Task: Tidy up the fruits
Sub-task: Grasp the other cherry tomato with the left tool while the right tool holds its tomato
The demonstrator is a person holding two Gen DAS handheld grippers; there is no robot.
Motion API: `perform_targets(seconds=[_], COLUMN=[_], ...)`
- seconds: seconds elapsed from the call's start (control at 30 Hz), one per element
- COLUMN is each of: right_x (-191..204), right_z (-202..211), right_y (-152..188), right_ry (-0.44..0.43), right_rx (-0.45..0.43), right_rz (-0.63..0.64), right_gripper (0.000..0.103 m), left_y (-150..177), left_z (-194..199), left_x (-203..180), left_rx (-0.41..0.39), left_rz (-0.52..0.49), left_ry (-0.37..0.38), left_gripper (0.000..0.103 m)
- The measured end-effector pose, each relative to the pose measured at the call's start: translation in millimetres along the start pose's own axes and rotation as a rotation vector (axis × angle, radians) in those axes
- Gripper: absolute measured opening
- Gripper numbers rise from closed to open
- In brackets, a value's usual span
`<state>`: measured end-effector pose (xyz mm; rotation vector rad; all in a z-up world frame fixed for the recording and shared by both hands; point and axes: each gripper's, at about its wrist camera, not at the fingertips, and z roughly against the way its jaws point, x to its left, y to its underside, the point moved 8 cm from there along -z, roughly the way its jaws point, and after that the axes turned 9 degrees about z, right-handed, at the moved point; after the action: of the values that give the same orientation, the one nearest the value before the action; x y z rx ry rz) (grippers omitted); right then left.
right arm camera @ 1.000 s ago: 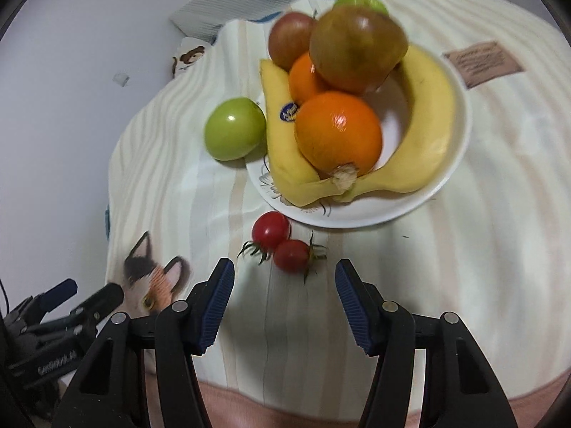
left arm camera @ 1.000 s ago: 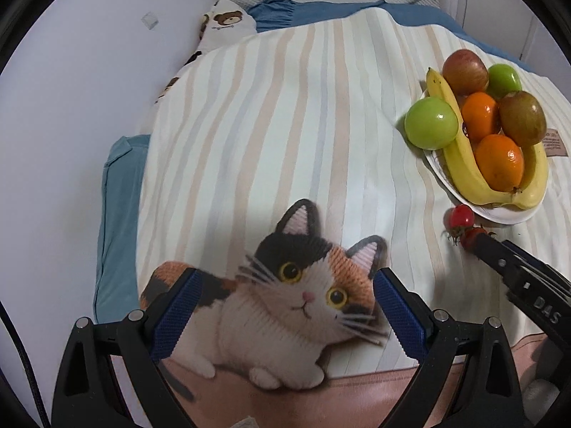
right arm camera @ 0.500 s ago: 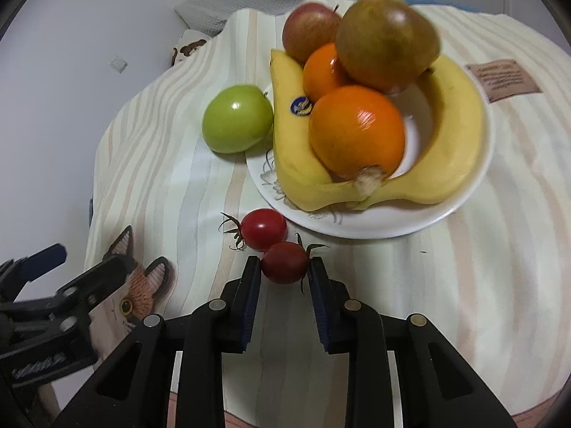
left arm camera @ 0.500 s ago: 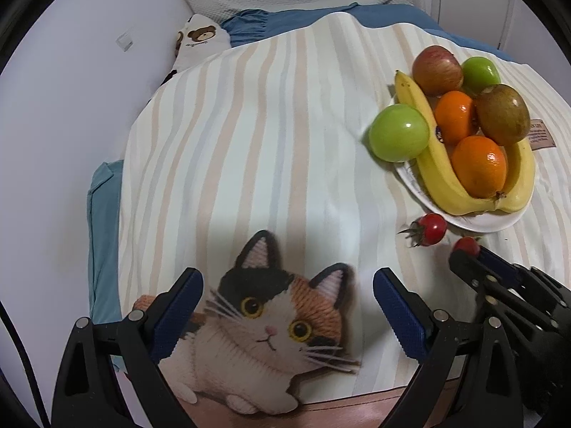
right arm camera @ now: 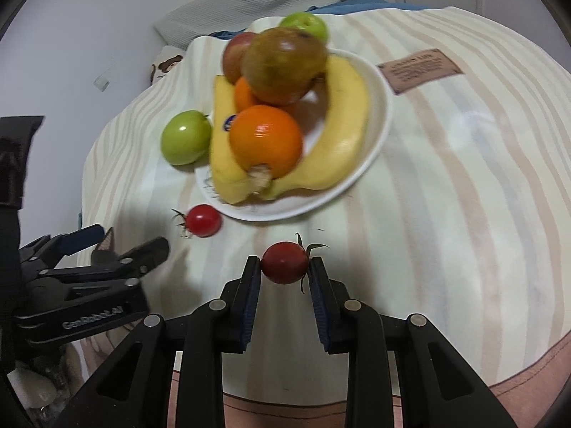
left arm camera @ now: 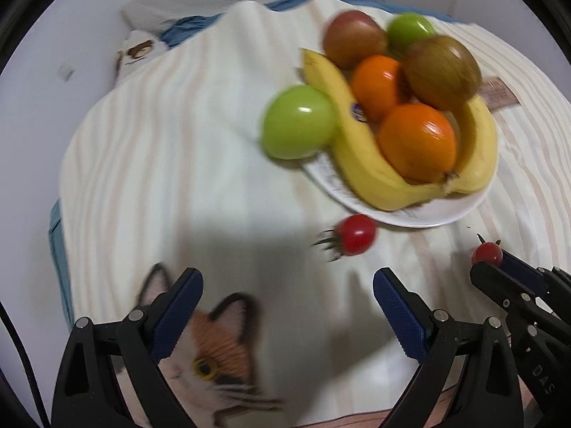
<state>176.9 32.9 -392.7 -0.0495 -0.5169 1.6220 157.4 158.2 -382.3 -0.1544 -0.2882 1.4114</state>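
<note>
1. Our right gripper point(right arm camera: 284, 267) pinches a dark red tomato point(right arm camera: 284, 262) between its two blue pads; the jaws have just been closing on it, and its green stem sticks out at the upper right.
2. In the left wrist view the same tomato point(left arm camera: 487, 254) sits at the tip of the right gripper point(left arm camera: 494, 265), near the right edge.
3. Our left gripper point(left arm camera: 288, 287) has its jaws spread wide, with nothing between them. It hangs over the blanket point(left arm camera: 171, 164), above the cat picture point(left arm camera: 214, 353).
4. A second tomato point(right arm camera: 202, 220), brighter red, lies on the blanket just beside the near rim of the plate point(right arm camera: 378, 121). We cannot tell if it touches the rim.
5. On the white plate two bananas point(right arm camera: 342, 132) curve around an orange point(right arm camera: 266, 141). Behind it there is another orange point(right arm camera: 244, 94), a brownish-green fruit point(right arm camera: 283, 66) on top, and a reddish apple point(right arm camera: 233, 53).
6. One green apple point(right arm camera: 186, 137) lies on the blanket, against the left side of the plate. Another green apple point(right arm camera: 305, 25) is at the far side of the pile.
7. A brown label point(right arm camera: 421, 69) is sewn on the blanket to the right of the plate.
8. The left wrist view is blurred.
</note>
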Motion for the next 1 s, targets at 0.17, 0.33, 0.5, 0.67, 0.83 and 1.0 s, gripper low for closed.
perform_targets(seconds=[0.17,0.33,0.5,0.67,0.83,1.0], right_x=[-21.6,-32.6,-35.8,-36.0,-29.3,-21.9], right_z=[3.7,5.7,3.3,4.7,9.5,25.4], right_y=[4.8,4.4,0.9,-2.2,-12.4,-19.9], right_ry=[0.014,0.024,0.025,0.024,0.011,-0.016], right_rx=[0.004,0.003,0.007,0.008,-0.002,-0.031], right_rz=[-0.023,-0.034,-0.039,-0.029,-0.013,0.010], right_gripper=[0.030,0.030,0.030,0.030,0.030,0.030], left_y=[2.0,-8.0,-13.5,-7.1,-1.0,1.6], left_z=[-20.0,-27.2,-36.2,-31.7,-19.0,9.6], left_x=[-26.9,-39.5,-55.1,-62.3,-42.4,-31.9], left_rx=[0.032,0.016,0.013,0.013,0.040,0.061], left_rz=[-0.083,-0.096,-0.136,-0.121,-0.037,0.087], left_ry=[0.016,0.050,0.072,0.102,0.166,0.280], left_gripper=[0.098,0.096,0.043,0.027,0.026,0.026])
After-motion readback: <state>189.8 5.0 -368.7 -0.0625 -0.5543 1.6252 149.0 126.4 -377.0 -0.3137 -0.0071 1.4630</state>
